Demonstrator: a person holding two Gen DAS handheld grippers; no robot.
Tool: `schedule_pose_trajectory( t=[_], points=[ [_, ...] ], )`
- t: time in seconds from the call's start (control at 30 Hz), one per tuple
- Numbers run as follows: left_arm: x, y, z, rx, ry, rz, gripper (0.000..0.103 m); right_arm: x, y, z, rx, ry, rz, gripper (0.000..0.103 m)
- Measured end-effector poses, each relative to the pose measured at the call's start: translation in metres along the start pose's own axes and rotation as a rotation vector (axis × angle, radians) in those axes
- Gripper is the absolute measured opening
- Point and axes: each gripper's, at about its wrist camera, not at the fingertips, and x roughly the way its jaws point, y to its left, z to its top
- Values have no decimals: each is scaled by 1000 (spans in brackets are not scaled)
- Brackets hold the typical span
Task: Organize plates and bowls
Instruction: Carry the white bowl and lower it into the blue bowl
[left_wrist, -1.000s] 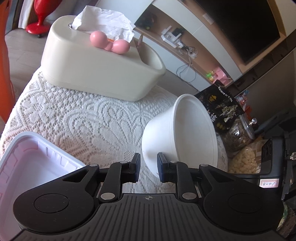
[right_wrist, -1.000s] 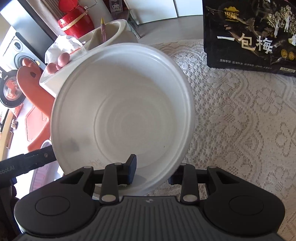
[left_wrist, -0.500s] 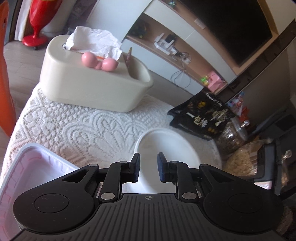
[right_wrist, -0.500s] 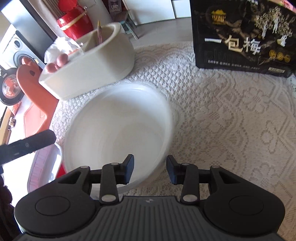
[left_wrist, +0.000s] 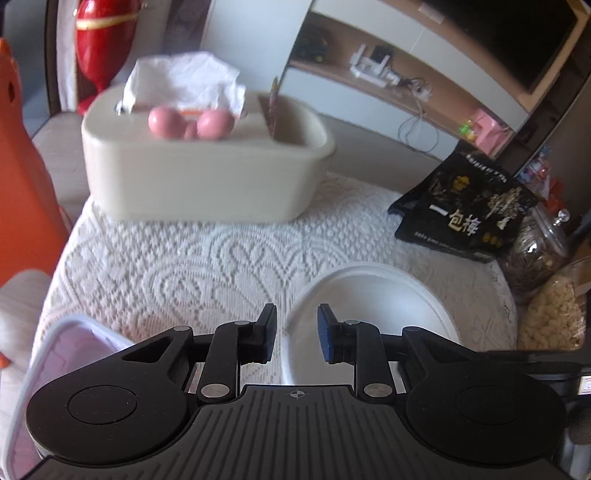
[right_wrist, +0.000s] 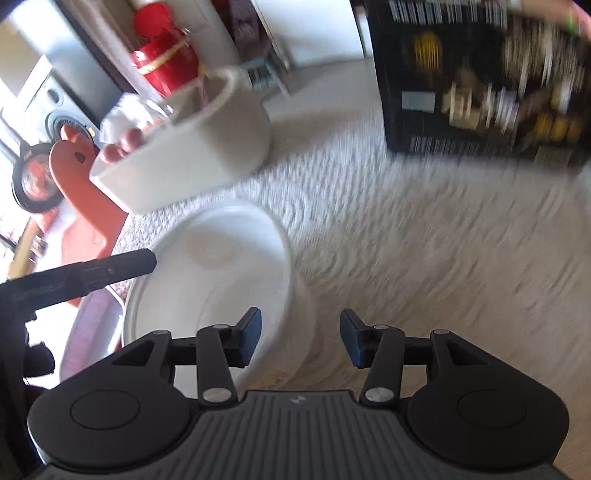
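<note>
The bowl (right_wrist: 214, 280) is sitting upright on the counter (right_wrist: 424, 258), toward its near edge, beside the tray (left_wrist: 70, 354). Both the right tongs (right_wrist: 300, 341) and the left tongs (left_wrist: 296, 332) are opening, nothing between the pads. Judging the release underway, each should be backing straight off, clearing the rim without nudging it.

Two daylit fisheye views, one fairly sharp, one smeared by motion.

In the left wrist view, the lace tablecloth (left_wrist: 207, 266) is crisp while the tissue box (left_wrist: 207, 173) is slightly soft; straight shelves bow near the edges. In the right wrist view, motion blur streaks the black snack bag (right_wrist: 480, 81), and glare whitens the left edge.
</note>
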Motion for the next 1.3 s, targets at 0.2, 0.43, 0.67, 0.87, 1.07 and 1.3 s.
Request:
schedule_pose_trajectory(
  t=[0.2, 0.43, 0.67, 0.87, 1.07, 1.3],
  points=[
    [6, 1, -10, -35, 57, -26, 28, 17, -17, -5, 140, 55, 88, 42],
    [33, -20, -12, -22, 146, -56, 37, 4, -21, -9, 135, 59, 64, 42],
    [-23, -61, -7, 30, 51, -151, 32, -66, -25, -8, 85, -89, 28, 41],
    [-100, -115, -25, 132, -28, -171, 33, -147, -21, -34, 27, -190, 23, 41],
    [-131, -138, -86, 182, 9, -183, 35, -192, -24, -101, -2, -218, -14, 41],
    [-113, -124, -148, 141, 95, -217, 32, -190, -29, -168, -52, -211, -87, 41]
  ],
)
